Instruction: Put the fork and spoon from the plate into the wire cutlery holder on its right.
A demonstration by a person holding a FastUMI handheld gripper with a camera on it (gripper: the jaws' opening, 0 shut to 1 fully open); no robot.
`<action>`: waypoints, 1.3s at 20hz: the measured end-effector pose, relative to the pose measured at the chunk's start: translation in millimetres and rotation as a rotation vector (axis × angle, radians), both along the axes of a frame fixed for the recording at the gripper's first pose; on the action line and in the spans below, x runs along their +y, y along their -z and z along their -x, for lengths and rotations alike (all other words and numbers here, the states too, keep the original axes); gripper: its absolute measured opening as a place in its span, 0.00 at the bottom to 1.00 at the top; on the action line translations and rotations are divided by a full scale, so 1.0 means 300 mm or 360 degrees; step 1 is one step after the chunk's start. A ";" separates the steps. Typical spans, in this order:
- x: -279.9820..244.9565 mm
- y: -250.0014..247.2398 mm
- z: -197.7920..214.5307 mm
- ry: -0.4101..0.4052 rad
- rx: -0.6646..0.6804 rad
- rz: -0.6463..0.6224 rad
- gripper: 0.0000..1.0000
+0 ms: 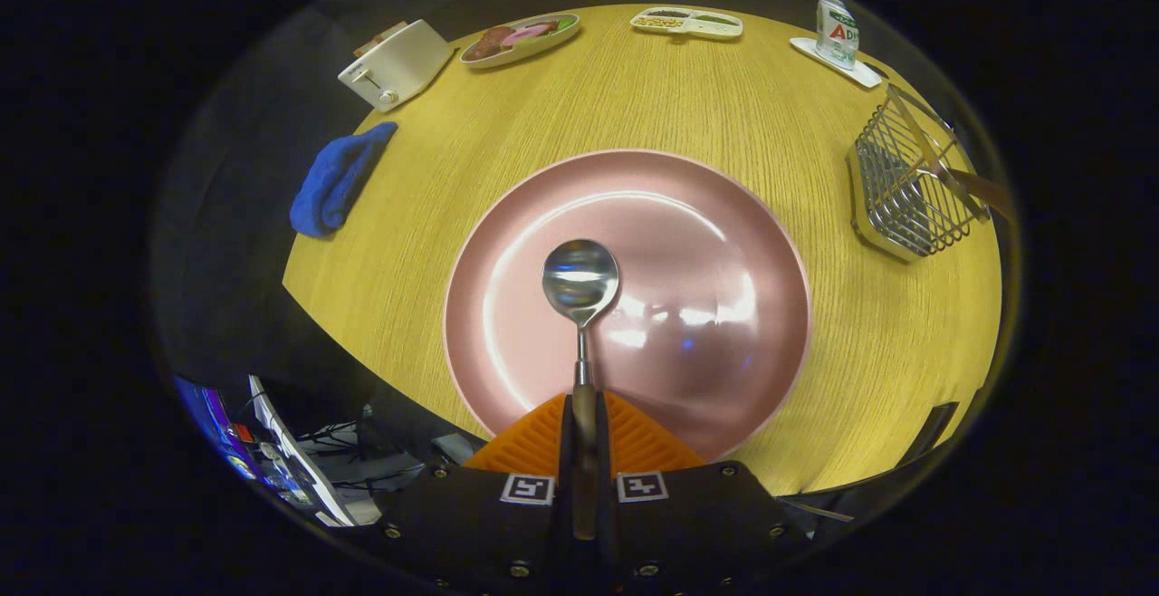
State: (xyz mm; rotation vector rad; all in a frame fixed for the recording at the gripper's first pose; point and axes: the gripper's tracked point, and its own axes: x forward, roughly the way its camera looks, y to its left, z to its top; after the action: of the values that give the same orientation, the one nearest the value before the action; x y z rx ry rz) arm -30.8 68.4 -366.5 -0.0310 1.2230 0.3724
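Spoon pinched by its wooden handle between the claw pads, bowl hanging over the pink plate. Judged step: spoon lifted, transfer pending. Next move calls for a carry to the far right, then tipping it handle-up into the wire cutlery holder. Holder already carries a wooden-handled utensil, probably the fork. Plate otherwise bare.

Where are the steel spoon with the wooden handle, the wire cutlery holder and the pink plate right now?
Steel spoon with the wooden handle (580, 282): gripper view, on its bowl; the gripper (584, 415) is shut on the handle.
Wire cutlery holder (901, 188): gripper view, on its mesh side.
Round pink plate (724, 243): gripper view, on bare surface right of the spoon.
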 end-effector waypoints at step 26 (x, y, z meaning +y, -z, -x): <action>-0.061 -0.268 -0.154 0.0496 -0.0091 -0.0514 0.00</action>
State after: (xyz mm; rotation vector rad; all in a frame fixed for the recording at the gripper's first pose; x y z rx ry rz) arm 15.5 50.1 -286.2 0.4197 1.0781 0.2898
